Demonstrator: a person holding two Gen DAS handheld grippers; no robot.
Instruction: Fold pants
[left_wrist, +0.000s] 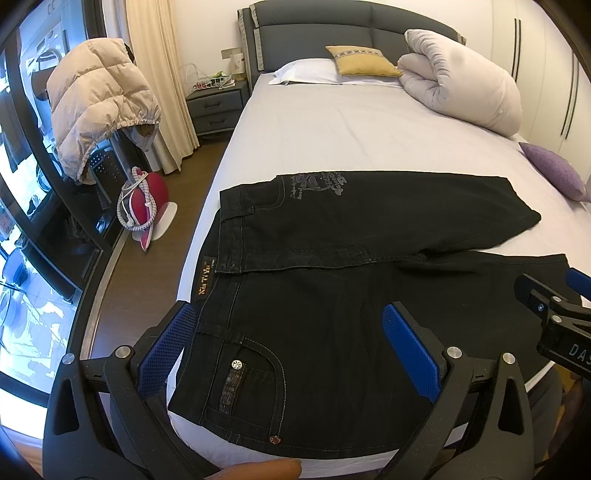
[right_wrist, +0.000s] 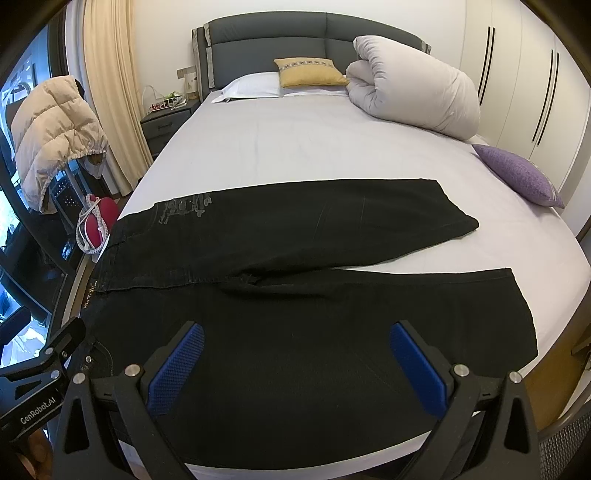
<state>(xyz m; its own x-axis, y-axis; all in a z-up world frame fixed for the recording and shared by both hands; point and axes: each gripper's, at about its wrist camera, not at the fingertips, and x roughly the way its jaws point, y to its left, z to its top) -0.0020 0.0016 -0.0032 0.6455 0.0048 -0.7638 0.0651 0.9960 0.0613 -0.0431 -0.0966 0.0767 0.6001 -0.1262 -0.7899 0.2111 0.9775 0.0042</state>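
Black pants (left_wrist: 332, 295) lie spread flat across the foot of the bed (left_wrist: 332, 140), waistband toward the 9 o'clock edge and both legs running out toward 3 o'clock, split apart in a narrow V. The left gripper (left_wrist: 288, 350) hangs just above the waist end, its blue pads (left_wrist: 410, 354) spread wide with nothing between them; one pad sits over the waistband corner, and I cannot tell whether it touches the cloth. The right gripper (right_wrist: 295, 365) hangs over the near leg, tongs likewise wide apart and empty. The near hem runs up to the mattress edge at 4 o'clock in the right view, and the lower edge of the pants is hidden behind both grippers' frames. A grey print (left_wrist: 317, 186) on the far hip is too faint to read; the waist label's lettering is blurred. At 12 o'clock sit a yellow cushion (right_wrist: 310, 72) and a rolled white duvet (right_wrist: 413, 99), with a purple cushion (right_wrist: 517, 173) at 2 o'clock. Off the bed at 9 o'clock a beige puffer jacket (left_wrist: 99, 103) is draped over something I cannot make out, and below it stands a red object (left_wrist: 147, 199) wound with a cord.
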